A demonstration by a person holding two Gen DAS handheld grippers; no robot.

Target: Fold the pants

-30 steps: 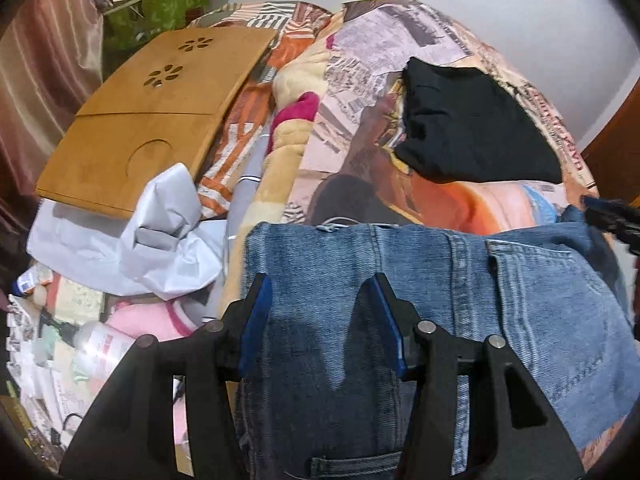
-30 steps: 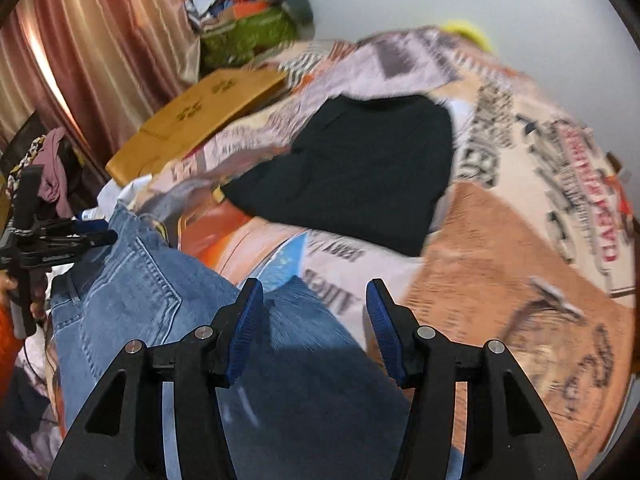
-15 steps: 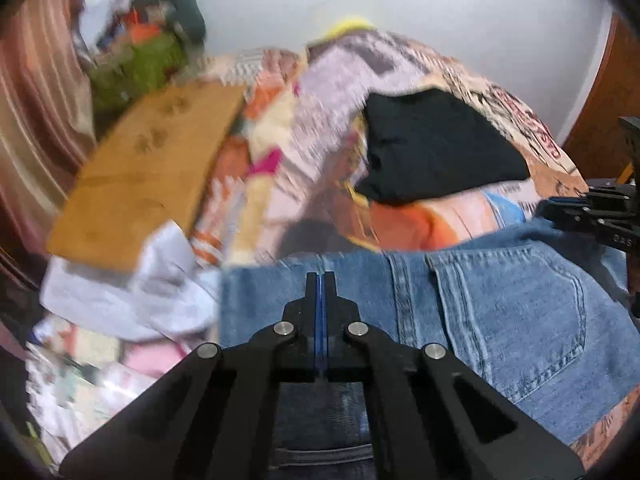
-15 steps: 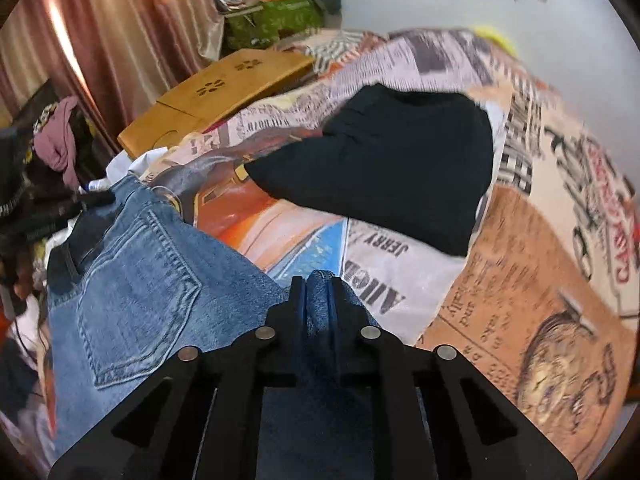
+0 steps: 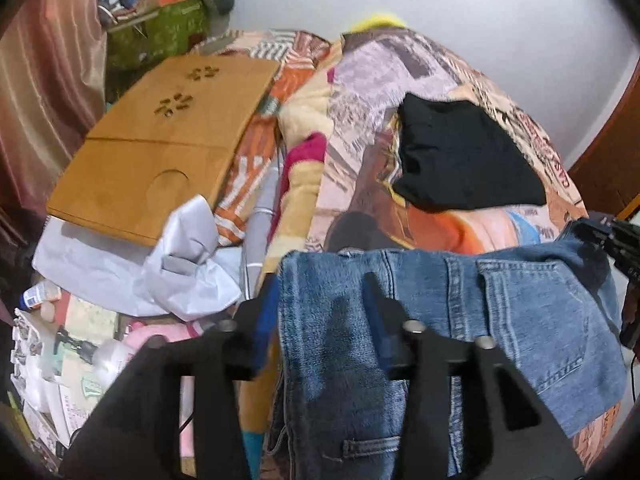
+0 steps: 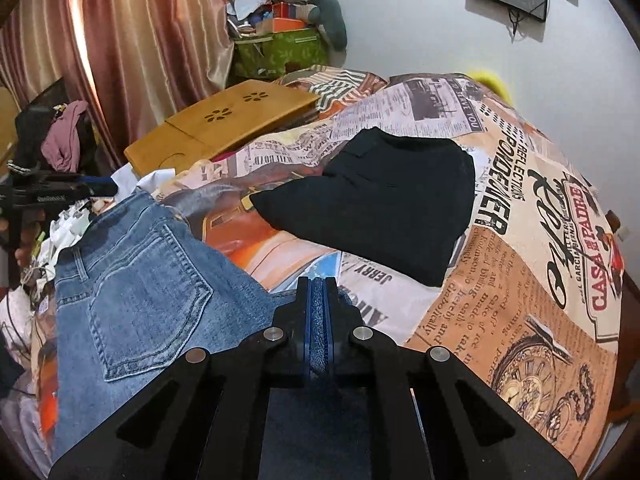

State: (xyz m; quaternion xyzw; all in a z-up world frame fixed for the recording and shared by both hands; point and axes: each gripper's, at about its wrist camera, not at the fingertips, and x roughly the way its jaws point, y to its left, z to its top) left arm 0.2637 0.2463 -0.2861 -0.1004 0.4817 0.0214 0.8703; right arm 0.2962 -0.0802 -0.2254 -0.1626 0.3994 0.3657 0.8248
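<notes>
Blue jeans (image 5: 500,312) lie back pocket up at the near edge of the bed, waistband toward the left. My left gripper (image 5: 320,300) hovers over the waistband corner; its jaws are opening, the denim lies under and between them, and the pads do not press it. My right gripper (image 6: 318,284) is shut on a fold of the jeans (image 6: 140,292) at their right edge, with denim pinched between the blue pads. Each gripper shows in the other's view: the right gripper (image 5: 612,240) and the left gripper (image 6: 60,192).
A folded black garment (image 6: 380,200) lies farther back on the newspaper-print bedspread (image 6: 540,280). A wooden lap tray (image 5: 160,140) and crumpled white cloth (image 5: 188,264) sit left of the bed, with bottles and clutter below. A curtain (image 6: 120,60) hangs at left.
The right gripper went from open to shut on the jeans' right edge. The left gripper closed over the waistband half a second ago and has since spread apart again.
</notes>
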